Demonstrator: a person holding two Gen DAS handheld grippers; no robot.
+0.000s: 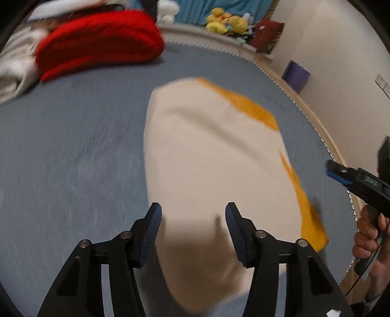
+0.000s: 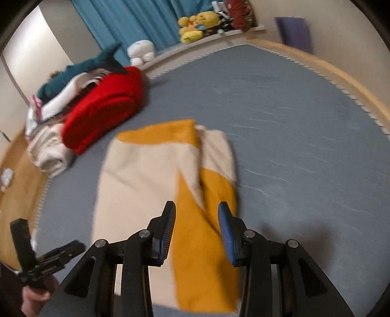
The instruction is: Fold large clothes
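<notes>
Two grippers: both hang above a folded garment on a bed, each one seen from its own wrist camera.
Far left, pile: a red folded cloth lies on the grey bed cover, with a white bundle beside it and a teal plush shark on top behind it.
Left gripper: its jaws stand apart and nothing is pressed between the blue pads; the cloth below shows through the gap. In the right wrist view it shows only at the lower left corner, held by a hand.
Garment: cream with orange parts, folded into a long shape and lying flat on the bed cover, near the middle of the bed, well apart from the red cloth.
Orange parts: in the right wrist view one orange band is at the far end and one wide orange strip runs down the right side toward the camera.
Right gripper: its jaws are apart, with the orange strip seen between them below; the pads do not press on it. The picture is blurred here.
Right hand: it grips the handle of the right gripper at the edge of the left wrist view.
Far back: yellow plush toys sit on a ledge by a blue curtain.
Right edge: a wooden bed frame borders the cover.
</notes>
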